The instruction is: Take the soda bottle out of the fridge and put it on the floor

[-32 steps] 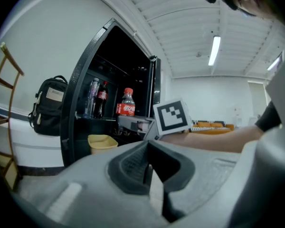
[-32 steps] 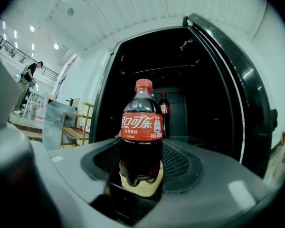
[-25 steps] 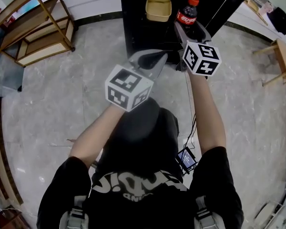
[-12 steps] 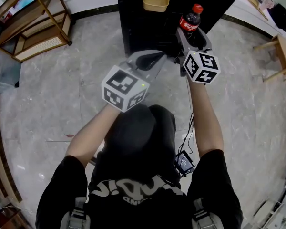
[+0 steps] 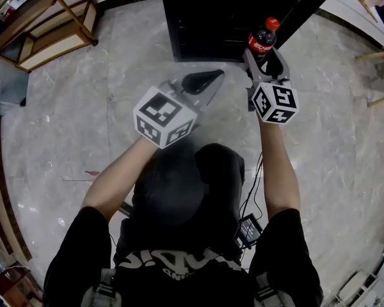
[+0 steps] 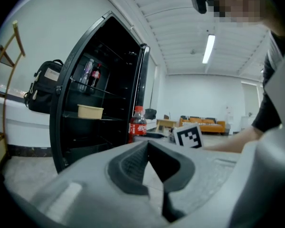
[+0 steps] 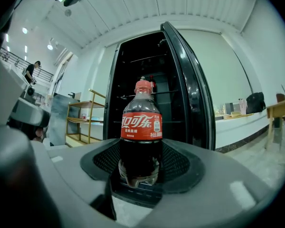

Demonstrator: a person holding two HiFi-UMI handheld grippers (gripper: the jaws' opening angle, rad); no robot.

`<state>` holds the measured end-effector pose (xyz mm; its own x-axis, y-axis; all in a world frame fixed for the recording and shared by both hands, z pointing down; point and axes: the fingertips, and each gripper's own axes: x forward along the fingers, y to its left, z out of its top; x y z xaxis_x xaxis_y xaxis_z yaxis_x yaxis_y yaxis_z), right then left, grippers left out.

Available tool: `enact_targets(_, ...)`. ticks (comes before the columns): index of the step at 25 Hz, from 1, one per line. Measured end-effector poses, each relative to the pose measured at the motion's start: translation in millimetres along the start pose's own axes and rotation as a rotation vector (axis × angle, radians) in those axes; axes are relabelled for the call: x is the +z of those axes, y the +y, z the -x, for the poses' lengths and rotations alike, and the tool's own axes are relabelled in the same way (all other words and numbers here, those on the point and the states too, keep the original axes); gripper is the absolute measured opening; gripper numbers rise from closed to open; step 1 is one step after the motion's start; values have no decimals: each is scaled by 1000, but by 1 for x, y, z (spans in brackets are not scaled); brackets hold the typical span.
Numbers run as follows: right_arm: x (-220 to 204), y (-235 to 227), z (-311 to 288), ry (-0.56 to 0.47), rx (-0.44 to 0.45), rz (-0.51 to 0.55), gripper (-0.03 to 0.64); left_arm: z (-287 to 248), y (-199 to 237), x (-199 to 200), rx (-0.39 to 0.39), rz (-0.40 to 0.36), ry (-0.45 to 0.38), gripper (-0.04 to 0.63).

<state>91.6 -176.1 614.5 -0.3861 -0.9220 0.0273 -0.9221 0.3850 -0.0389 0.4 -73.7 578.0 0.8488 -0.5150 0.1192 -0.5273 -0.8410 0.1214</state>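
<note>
A pale marble floor (image 5: 70,146) spreads out in front of the black fridge (image 5: 198,24), whose front stands open with its door (image 7: 190,89) swung to the right. A wooden shelf (image 5: 51,34) stands well to the left of the fridge. The person stands facing the fridge, both arms stretched towards it.

The left tool (image 5: 214,75) hangs in front of the fridge, its jaws brought together on nothing. The right tool (image 5: 264,55) is just in front of the fridge, beside the door, and is clamped around the lower body of the soda bottle (image 7: 140,127). The bottle stands upright between the pads, red cap up, clear of the shelves and well above the floor. A yellow container (image 6: 90,111) sits on a shelf inside the fridge.

The lift out looks complete, so the lowering to the floor is what remains, and the risks lie there. The grip sits low on a smooth, round bottle with most of its height above the pads. A quick swing away from the fridge could therefore tip it or let it twist in the jaws. The door is close on the right and could clip the cap. On polished stone, letting go before the base is flat could topple the bottle and send it rolling.
</note>
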Motion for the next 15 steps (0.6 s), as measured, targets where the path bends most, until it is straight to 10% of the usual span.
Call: enact_targets(15, -156, 5, 24, 59, 19, -39, 258, -21, -10, -122, -141, 17, 75, 2)
